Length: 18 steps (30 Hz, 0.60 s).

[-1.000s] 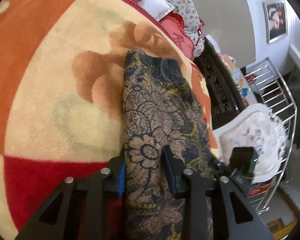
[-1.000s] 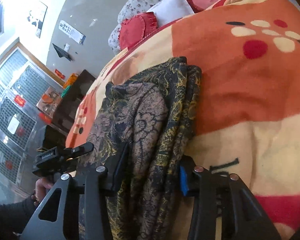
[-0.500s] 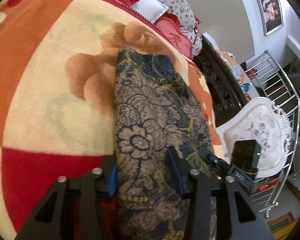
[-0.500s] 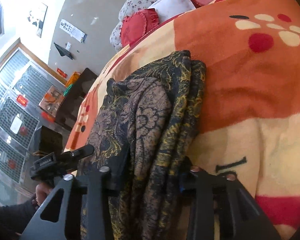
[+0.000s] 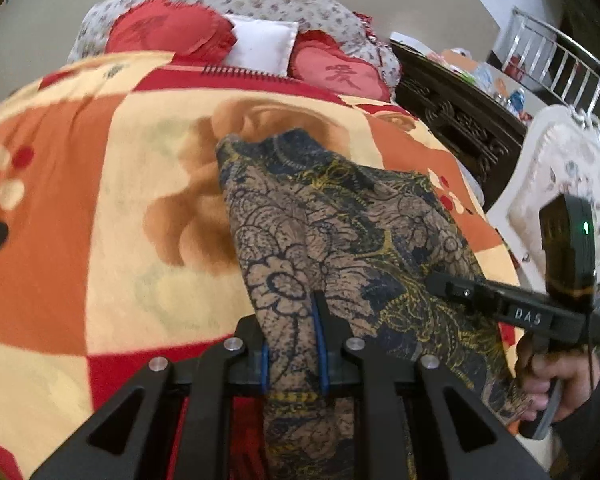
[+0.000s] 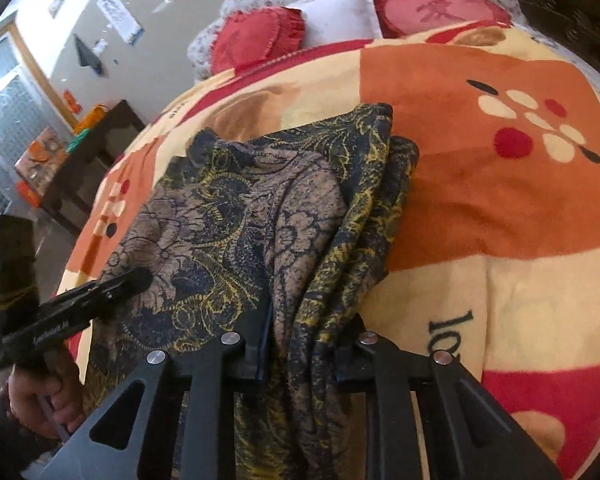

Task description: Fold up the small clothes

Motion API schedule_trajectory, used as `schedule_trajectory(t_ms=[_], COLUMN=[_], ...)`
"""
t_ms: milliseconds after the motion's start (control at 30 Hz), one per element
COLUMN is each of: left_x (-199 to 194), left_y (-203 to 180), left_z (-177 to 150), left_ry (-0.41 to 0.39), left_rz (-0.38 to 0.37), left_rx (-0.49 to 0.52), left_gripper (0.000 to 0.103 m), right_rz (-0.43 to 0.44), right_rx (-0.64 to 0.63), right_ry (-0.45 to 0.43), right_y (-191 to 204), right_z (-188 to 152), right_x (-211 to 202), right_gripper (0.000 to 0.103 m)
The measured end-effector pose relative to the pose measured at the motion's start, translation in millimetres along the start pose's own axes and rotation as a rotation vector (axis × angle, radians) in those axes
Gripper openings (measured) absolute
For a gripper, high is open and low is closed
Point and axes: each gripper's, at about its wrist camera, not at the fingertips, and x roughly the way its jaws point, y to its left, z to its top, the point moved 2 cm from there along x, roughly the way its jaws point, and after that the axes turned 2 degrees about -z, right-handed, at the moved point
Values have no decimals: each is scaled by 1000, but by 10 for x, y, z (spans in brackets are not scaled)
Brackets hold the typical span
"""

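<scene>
In the left wrist view, the left gripper had just been closing and pinched the near edge of the dark floral garment, which lay on the orange blanket. The other tool read "DAS". A red cushion bore one character.

In the right wrist view, the right gripper, also just closing, clamped bunched folds of the garment; the blanket showed partly hidden dark lettering.
</scene>
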Motion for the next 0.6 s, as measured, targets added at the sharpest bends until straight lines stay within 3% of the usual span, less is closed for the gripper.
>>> schedule_trajectory(t_ms=[133, 600], left_x=[-160, -474], left_y=[18, 758], left_z=[43, 32], left_ry=[-43, -87], left_rz=[32, 58], left_rx=[40, -66], left_gripper=[17, 17], right_rz=[21, 35], right_rx=[10, -114], right_ry=[-4, -32], right_y=[103, 761], right_z=[29, 84], right_x=[-25, 149], right_gripper=[22, 22])
